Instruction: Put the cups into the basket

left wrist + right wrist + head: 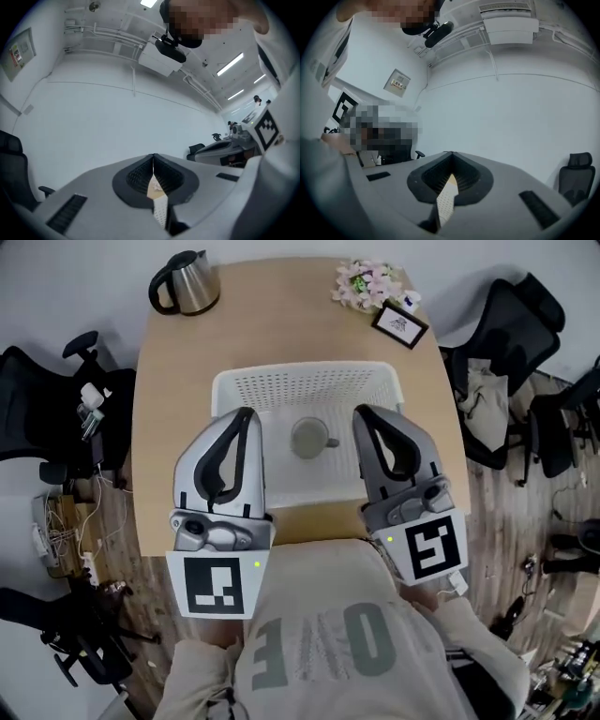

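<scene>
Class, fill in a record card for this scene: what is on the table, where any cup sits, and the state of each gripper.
surface: wooden table
basket: white perforated basket, mid-table
cup: one grey cup with a handle, upright inside the basket
left gripper: jaws together, holding nothing
right gripper: jaws together, holding nothing
other items: kettle at the far left corner; flowers and a small framed card at the far right
cups outside the basket: none in view
</scene>
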Demonstrator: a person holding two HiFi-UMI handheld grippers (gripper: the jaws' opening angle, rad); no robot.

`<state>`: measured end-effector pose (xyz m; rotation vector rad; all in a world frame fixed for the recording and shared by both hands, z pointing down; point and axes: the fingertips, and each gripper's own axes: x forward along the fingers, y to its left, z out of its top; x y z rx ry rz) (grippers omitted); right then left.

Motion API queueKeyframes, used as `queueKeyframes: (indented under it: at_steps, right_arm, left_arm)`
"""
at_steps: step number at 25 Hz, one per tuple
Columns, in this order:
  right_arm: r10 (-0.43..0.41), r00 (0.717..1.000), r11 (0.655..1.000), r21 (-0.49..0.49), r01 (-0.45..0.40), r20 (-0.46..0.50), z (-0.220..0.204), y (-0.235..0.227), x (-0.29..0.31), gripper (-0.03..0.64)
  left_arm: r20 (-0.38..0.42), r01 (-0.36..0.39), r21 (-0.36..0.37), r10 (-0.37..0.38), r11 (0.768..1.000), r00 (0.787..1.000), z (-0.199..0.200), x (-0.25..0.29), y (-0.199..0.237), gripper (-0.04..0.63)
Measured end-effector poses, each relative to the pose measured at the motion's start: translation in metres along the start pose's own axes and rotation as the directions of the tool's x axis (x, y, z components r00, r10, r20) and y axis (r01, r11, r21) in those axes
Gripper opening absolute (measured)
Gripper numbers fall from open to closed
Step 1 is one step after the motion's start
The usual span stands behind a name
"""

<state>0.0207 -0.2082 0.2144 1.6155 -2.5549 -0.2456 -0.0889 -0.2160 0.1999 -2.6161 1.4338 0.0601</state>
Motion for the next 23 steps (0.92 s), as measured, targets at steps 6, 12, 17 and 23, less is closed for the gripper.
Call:
queueKeyframes:
  at_steps: [6,12,17,23]
  right_arm:
    - [0.076,0.996,0.997,-0.003,-0.076,-0.037,-0.009,0.028,0.016,-0.002]
    - [0.08,0.995,0.997,0.0,-0.081,-0.053,-0.013,0.028,0.02,-0.003]
    - [0.081,0.995,0.996,-0.016,-0.083,-0.059,-0.014,0.027,0.023,-0.003]
    - [0.081,0.994,0.996,-0.027,-0.083,-0.071,-0.016,0.028,0.023,-0.003]
  left_arm:
    - [0.05,-0.115,0.004,0.115,0.993,0.992,0.0,-0.008,0.019,0.011]
    - [0.055,-0.113,-0.007,0.113,0.994,0.992,-0.004,-0.005,0.02,0.011]
    - [0.024,-0.108,-0.004,0.108,0.994,0.994,-0.012,-0.006,0.022,0.011]
    - [0.011,-0.12,-0.02,0.12,0.993,0.993,-0.017,-0.01,0.028,0.011]
